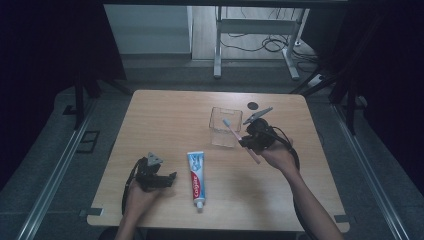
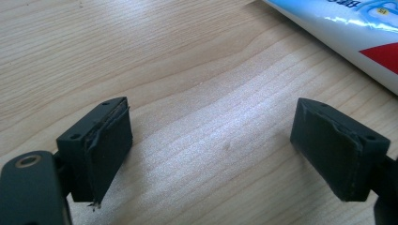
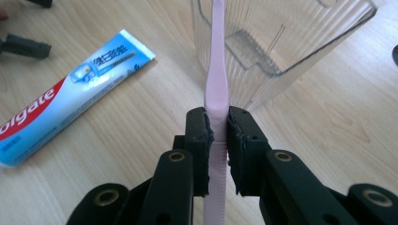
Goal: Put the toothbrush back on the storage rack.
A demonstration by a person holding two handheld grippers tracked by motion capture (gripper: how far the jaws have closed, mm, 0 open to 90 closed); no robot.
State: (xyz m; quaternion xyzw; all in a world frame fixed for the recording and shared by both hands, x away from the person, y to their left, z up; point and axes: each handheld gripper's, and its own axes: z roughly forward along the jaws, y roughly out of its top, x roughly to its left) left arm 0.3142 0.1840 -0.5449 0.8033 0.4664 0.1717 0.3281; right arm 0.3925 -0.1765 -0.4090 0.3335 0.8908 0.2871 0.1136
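Holding: your right gripper (image 1: 248,142) has its fingers (image 3: 199,140) pinched on the pink toothbrush (image 3: 217,89), pads pressing the handle from both sides.
Toothbrush: you carry it slanted in the high view, bristle head (image 1: 226,122) up over the clear plastic cup (image 1: 223,131), the tail end of the handle pointing back toward your hand (the right gripper view looks straight along the handle, which runs up in front of the cup's ribbed wall).
Cup: it stands upright on the wooden surface (image 1: 165,115), just beside your right gripper, open mouth up.
Left gripper: yours (image 1: 167,179) rests low at the near left of the surface, fingers (image 2: 105,150) spread wide with bare wood between them.
Toothpaste tube: the tube (image 1: 196,175) lies flat between your two hands, cap end toward you, just beside the left gripper and apart from it.
Dark disc: a small round one (image 1: 253,105) sits on the surface beyond the cup.
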